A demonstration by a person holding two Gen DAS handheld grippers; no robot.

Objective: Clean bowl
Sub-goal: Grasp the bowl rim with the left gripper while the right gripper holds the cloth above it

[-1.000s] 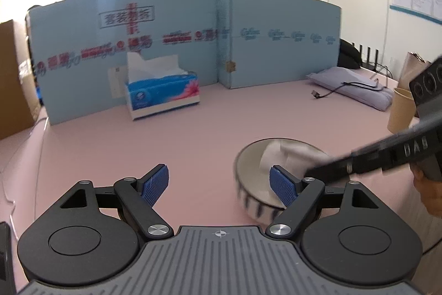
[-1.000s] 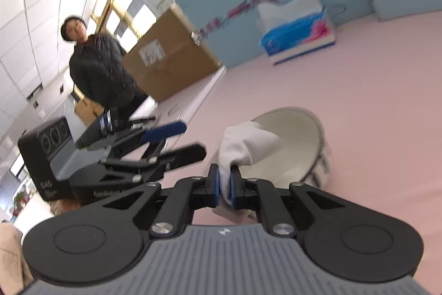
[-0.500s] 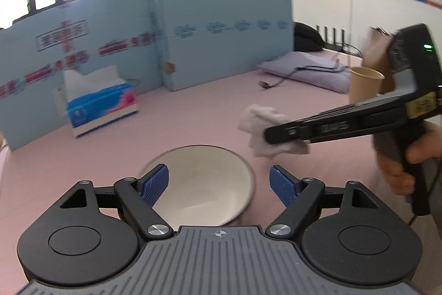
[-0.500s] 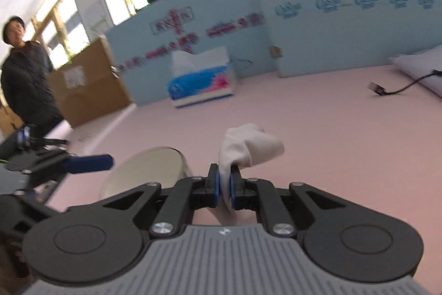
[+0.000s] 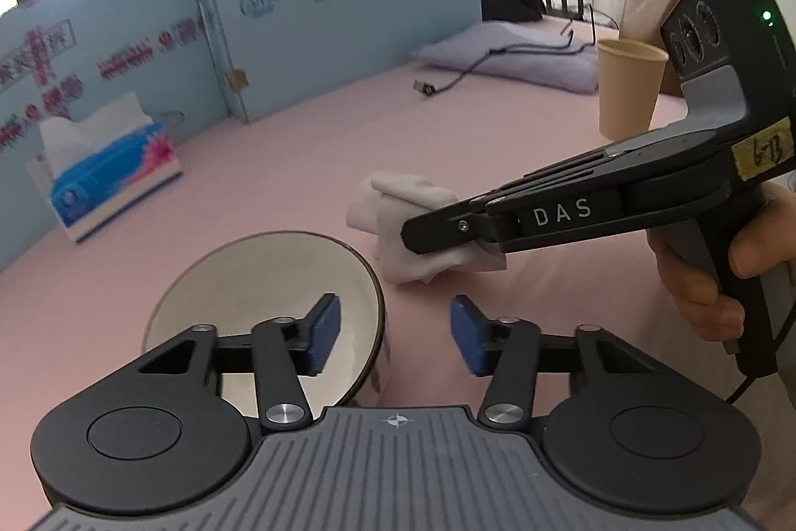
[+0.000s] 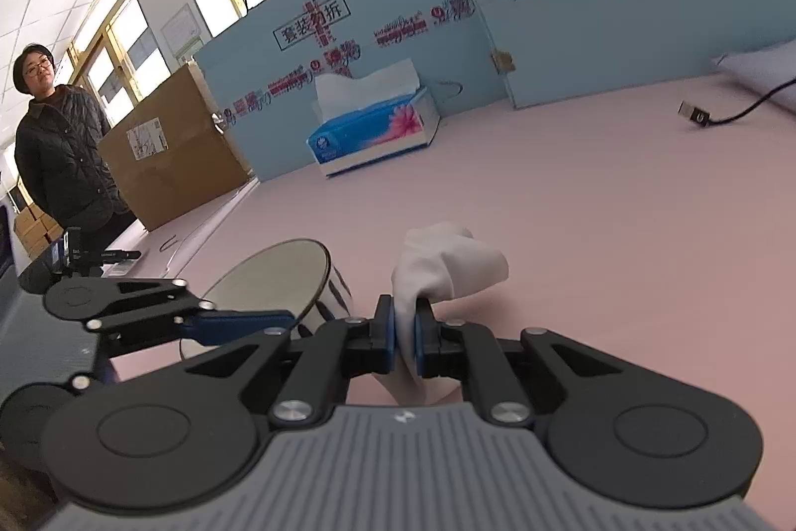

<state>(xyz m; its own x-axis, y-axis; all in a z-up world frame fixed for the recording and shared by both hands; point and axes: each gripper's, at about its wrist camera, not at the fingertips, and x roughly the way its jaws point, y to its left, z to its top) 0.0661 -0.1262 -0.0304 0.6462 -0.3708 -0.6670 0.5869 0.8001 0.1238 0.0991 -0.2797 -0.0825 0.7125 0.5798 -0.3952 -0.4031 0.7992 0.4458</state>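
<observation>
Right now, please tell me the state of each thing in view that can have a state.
Left tongs: open, straddling the near rim of the bowl.
Right tongs: shut on the cloth.
Cloth: crumpled, held beside the bowl, outside it.
Bowl: upright on the table, nothing inside.
Paper cup: upright.
Tissue box: open, a tissue sticking up.

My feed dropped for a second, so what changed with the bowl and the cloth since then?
The right tool lifted the cloth out of the bowl and carried it to the bowl's right, over the pink table. The left tool narrowed its gap and now straddles the bowl's right rim, still open. Unchanged: the right tool stays shut on the cloth; the tissue box stays put.
</observation>
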